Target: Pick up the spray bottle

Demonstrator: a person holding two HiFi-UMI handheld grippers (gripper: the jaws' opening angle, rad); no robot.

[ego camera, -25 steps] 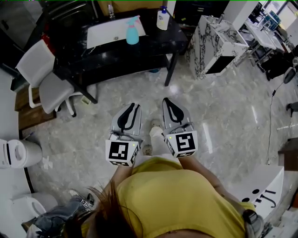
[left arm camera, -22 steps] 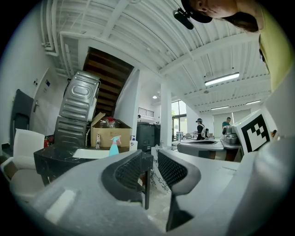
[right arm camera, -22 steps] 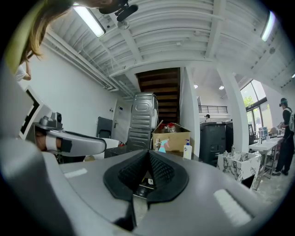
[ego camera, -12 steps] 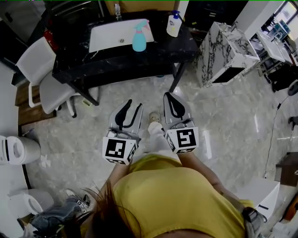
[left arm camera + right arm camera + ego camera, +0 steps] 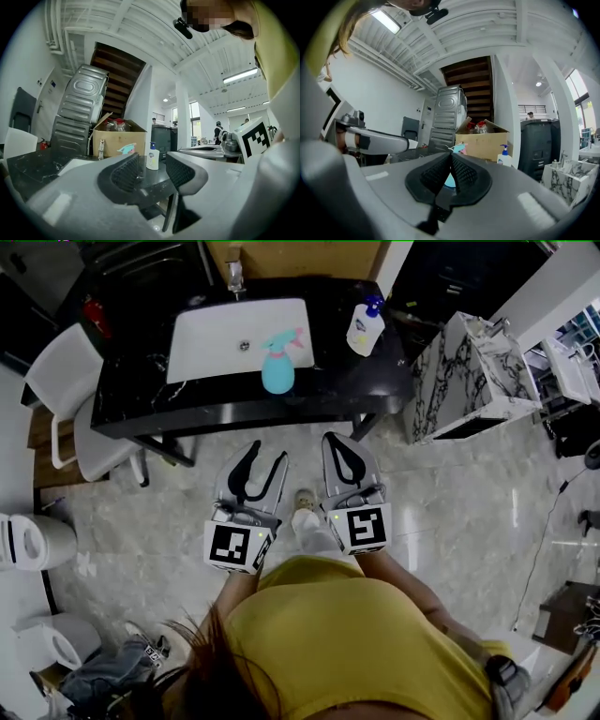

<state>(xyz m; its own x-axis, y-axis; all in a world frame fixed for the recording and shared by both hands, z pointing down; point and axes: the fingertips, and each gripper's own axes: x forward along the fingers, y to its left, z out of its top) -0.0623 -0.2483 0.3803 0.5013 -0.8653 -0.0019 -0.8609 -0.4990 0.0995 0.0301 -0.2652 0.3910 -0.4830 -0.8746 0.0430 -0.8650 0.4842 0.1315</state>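
With my left gripper (image 5: 258,465) opening its empty jaws and my right gripper (image 5: 344,451) pinched together empty, I'd take the teal spray bottle (image 5: 277,371), upright on the counter (image 5: 328,381), round its probably light, slick plastic body.

1. We see a black table (image 5: 328,399) with a white basin (image 5: 211,338) set into its top.
2. A teal spray bottle (image 5: 277,371) stands upright at the basin's near right corner.
3. We see a white pump bottle (image 5: 366,329) standing right of the basin.

Spray bottle (image 5: 277,368), seemingly on sink rim (image 5: 211,374)
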